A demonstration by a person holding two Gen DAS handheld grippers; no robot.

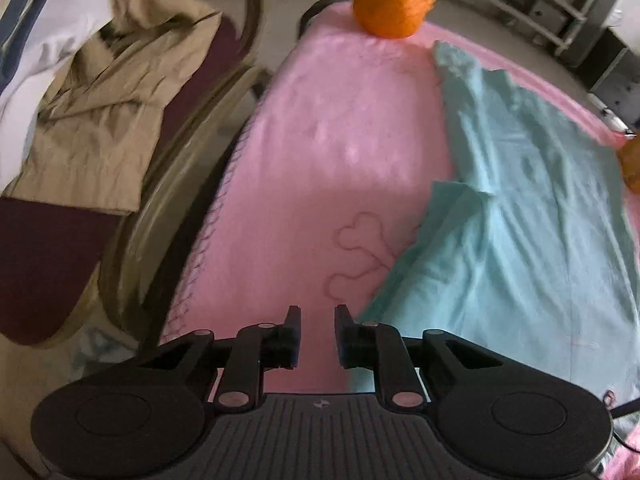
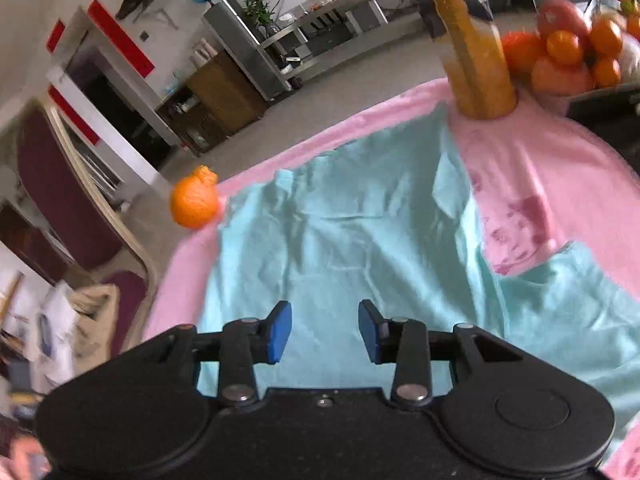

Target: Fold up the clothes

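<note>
On chair, left view only: beige garment point(image 1: 92, 120) | both tools point(image 1: 317, 336) point(image 2: 325, 332) narrow, empty

Both tools are matte black plastic. The left gripper point(image 1: 317, 336) has 2 dark fingers on paired link bars with silver pivot screws, 2 round discs at its sides, and a ribbed centre plate bearing a small cross mark. The right gripper point(image 2: 325, 332) has the same build, with bright blue pads point(image 2: 280, 334) and a smooth centre plate.
</note>
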